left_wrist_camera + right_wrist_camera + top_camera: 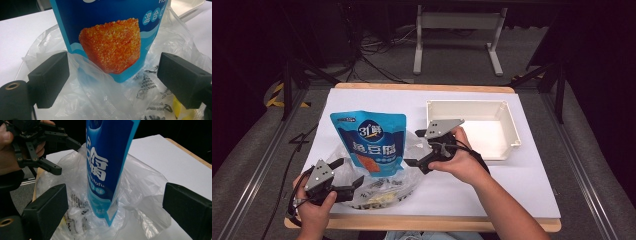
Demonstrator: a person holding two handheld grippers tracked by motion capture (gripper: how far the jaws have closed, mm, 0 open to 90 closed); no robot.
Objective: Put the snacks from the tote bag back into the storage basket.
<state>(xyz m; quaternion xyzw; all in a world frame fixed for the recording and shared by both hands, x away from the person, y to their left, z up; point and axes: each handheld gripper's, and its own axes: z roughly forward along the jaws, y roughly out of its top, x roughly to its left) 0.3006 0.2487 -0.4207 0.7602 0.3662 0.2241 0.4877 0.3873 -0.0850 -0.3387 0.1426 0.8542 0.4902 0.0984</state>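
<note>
With both the left tool (346,172) and right tool (414,148) gaping empty, the blue tofu-snack pouch (371,142) is standing unsupported at center-left, risking toppling from the clear plastic bag (412,175).

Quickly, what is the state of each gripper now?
Left gripper: open, holding nothing.
Right gripper: open, holding nothing, near the blue pouch.

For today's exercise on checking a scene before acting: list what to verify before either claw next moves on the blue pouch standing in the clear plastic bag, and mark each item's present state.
1. Right claw open, nothing gripped: ok.
2. Left claw open, jaws apart beside the plastic bag: ok.
3. Blue pouch upright, lower end inside the bag: ok.
4. Pouch free of both claws: ok.
5. White tray near the right claw: ok.
6. Pouch steady without support: cannot tell.
</note>
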